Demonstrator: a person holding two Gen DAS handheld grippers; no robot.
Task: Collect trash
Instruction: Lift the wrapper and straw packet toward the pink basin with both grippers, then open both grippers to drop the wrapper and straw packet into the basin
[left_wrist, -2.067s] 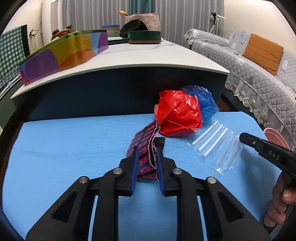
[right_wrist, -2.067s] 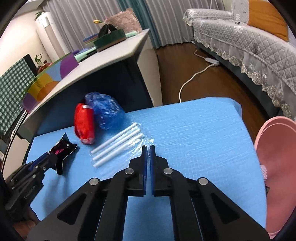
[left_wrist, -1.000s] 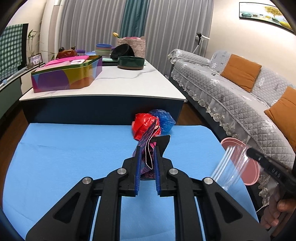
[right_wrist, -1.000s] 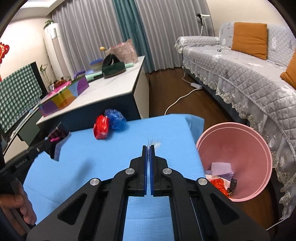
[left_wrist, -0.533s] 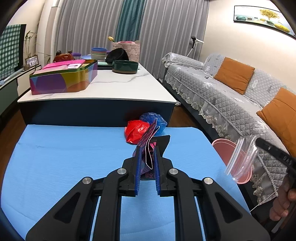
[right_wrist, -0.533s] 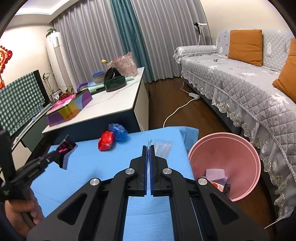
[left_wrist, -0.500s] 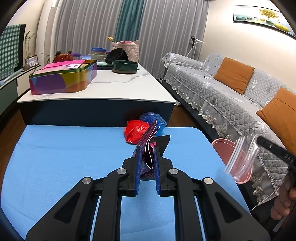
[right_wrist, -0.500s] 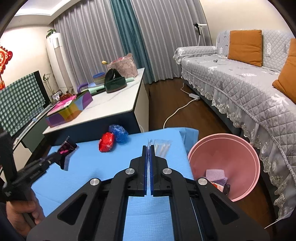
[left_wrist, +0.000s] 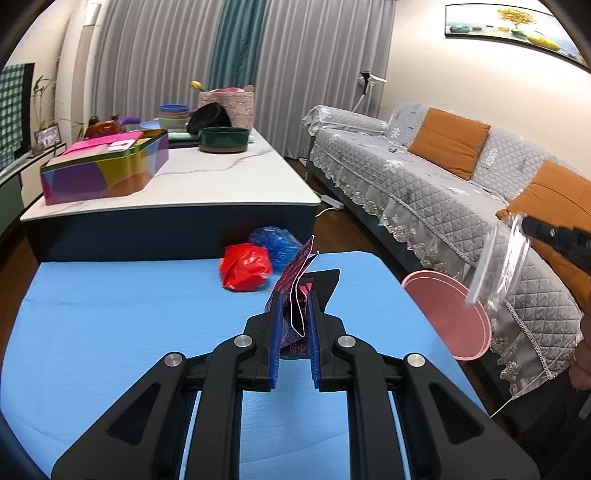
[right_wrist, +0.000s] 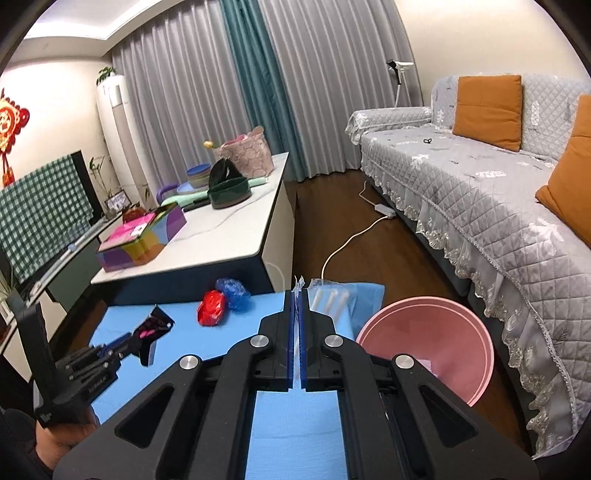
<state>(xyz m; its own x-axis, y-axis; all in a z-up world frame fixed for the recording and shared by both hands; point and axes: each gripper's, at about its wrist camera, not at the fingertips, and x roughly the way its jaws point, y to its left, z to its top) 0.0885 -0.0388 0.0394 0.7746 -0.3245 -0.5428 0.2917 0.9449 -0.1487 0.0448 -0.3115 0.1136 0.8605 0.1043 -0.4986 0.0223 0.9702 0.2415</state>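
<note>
My left gripper (left_wrist: 294, 295) is shut on a black and pink snack wrapper (left_wrist: 295, 275) and holds it above the blue table (left_wrist: 110, 314). It also shows in the right wrist view (right_wrist: 127, 341) with the wrapper (right_wrist: 153, 325). My right gripper (right_wrist: 294, 291) is shut on a clear bag of white straws (right_wrist: 328, 301), held in the air over the table's right edge near the pink bin (right_wrist: 424, 343). In the left wrist view the bag (left_wrist: 496, 264) hangs above the bin (left_wrist: 448, 314). A red bag (left_wrist: 243, 266) and a blue bag (left_wrist: 275, 242) lie at the table's far edge.
A white-topped counter (left_wrist: 192, 184) with a colourful tin (left_wrist: 103, 170) and bowls stands behind the table. A grey sofa (left_wrist: 443, 192) with orange cushions runs along the right. The pink bin holds some trash (right_wrist: 428, 365).
Both grippers have risen from the table with their loads. The right gripper has carried the straw bag rightward, toward the pink bin. The red and blue bags have not moved.
</note>
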